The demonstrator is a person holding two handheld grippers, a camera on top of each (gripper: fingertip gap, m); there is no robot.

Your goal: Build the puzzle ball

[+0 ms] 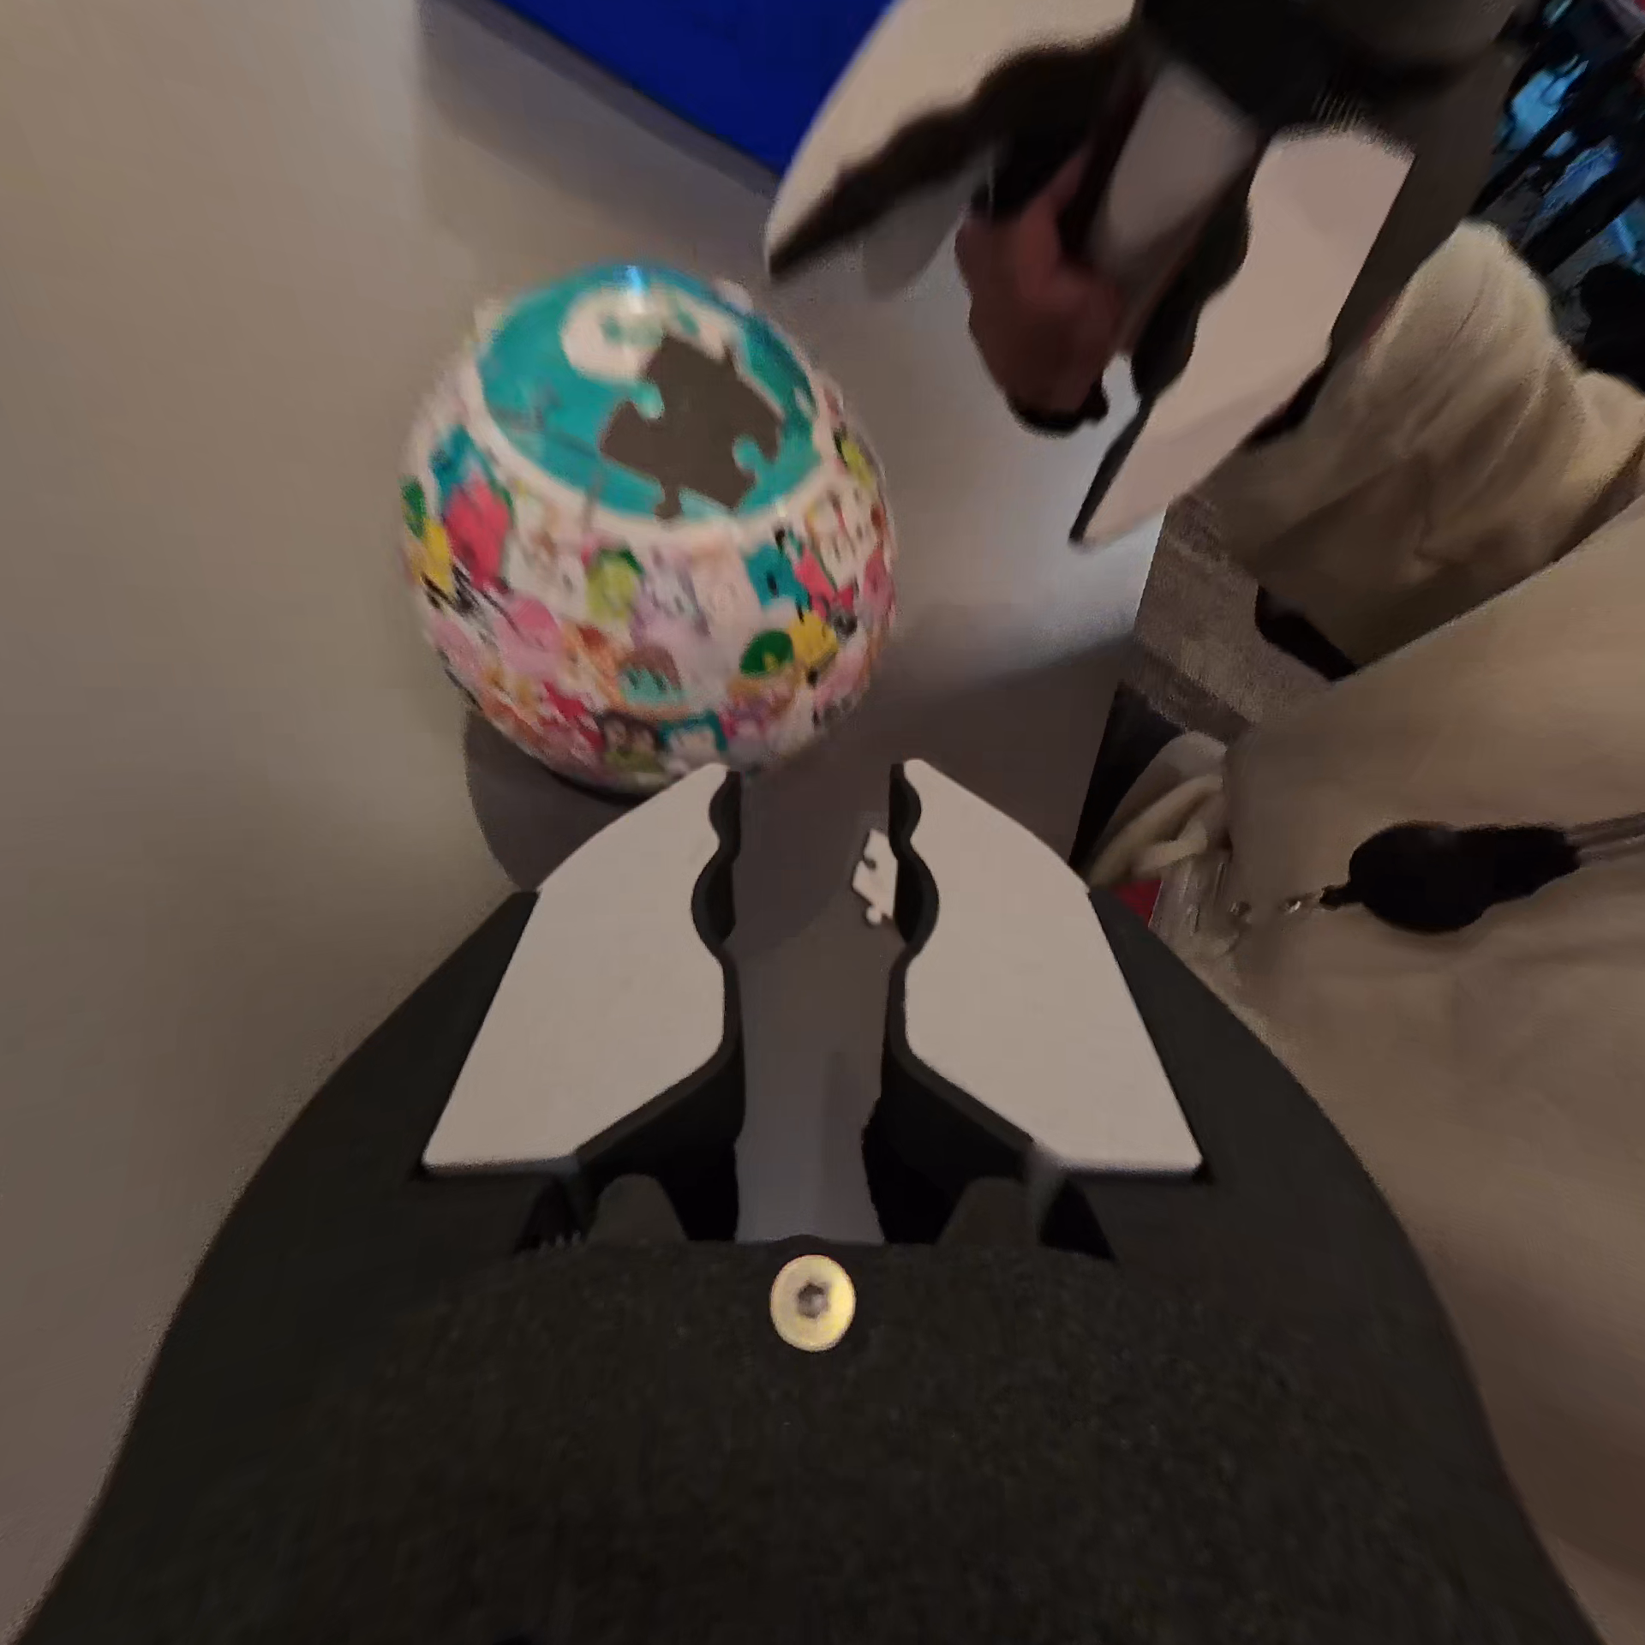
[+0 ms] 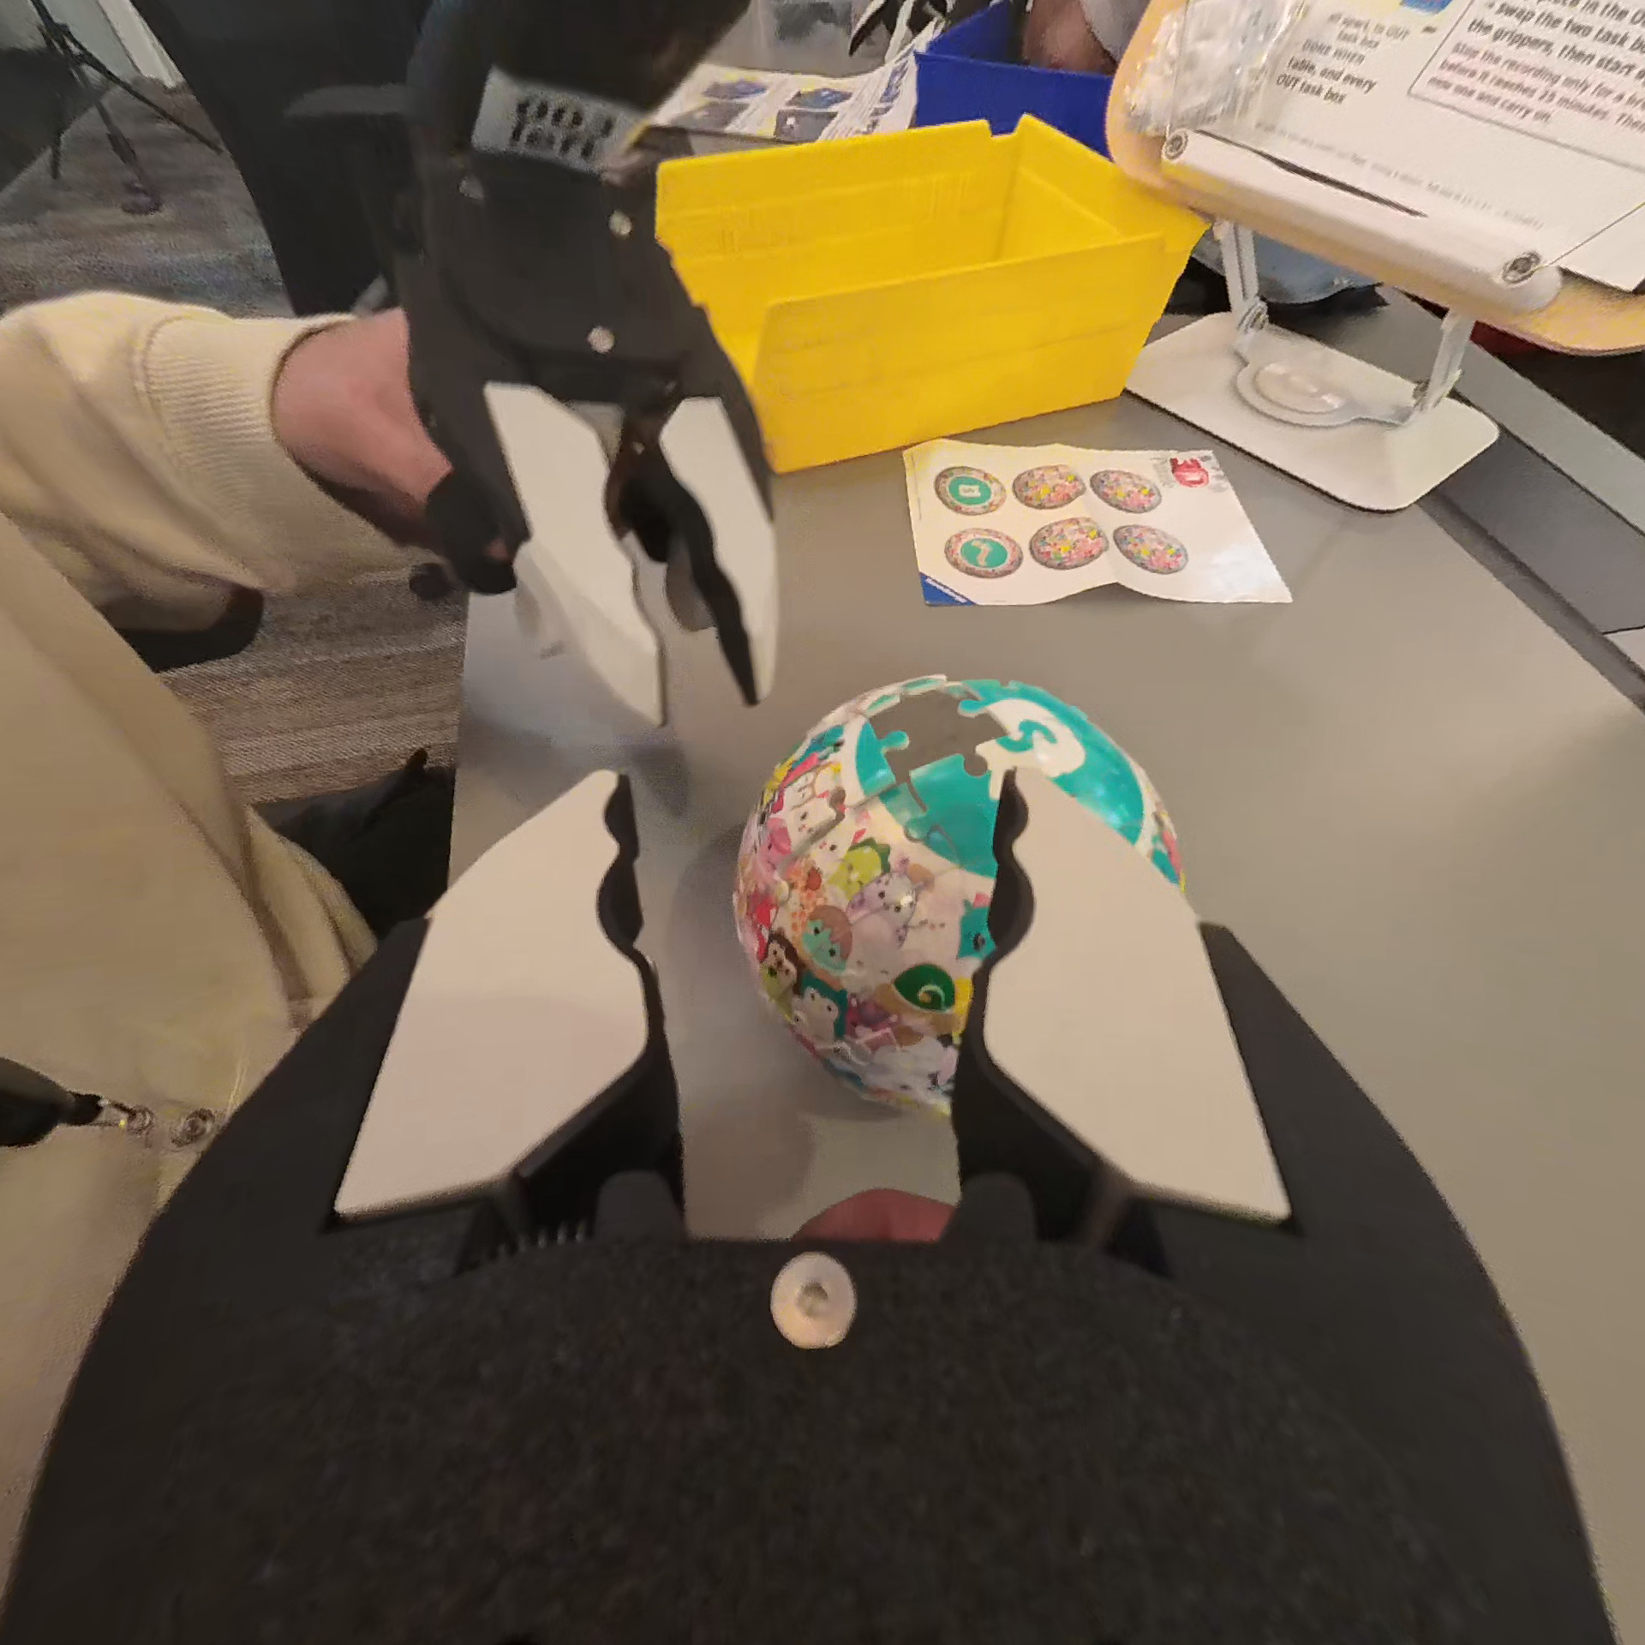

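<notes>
The puzzle ball [image 1: 650,570] stands on the grey table [image 1: 222,445]. It is covered in colourful cartoon figures and has a teal cap with a dark gap [image 1: 685,418] where pieces are absent. My left gripper [image 1: 814,774] is open, just short of the ball's near side. A small white puzzle piece [image 1: 868,877] shows beside its right finger; I cannot tell if it touches. My right gripper [image 2: 814,783] is open wide, with the ball [image 2: 872,917] just ahead and partly behind its right finger. The left gripper [image 2: 703,703] hovers left of the ball.
A yellow bin [image 2: 917,294] and a blue bin [image 2: 1006,80] stand behind the ball. An instruction sheet [image 2: 1095,525] lies to the right of them, with a document stand [image 2: 1317,418] beyond. The table edge and a person's cream sleeve [image 2: 133,427] are at left. The tips of one gripper are about 8 cm away from the tips of the other.
</notes>
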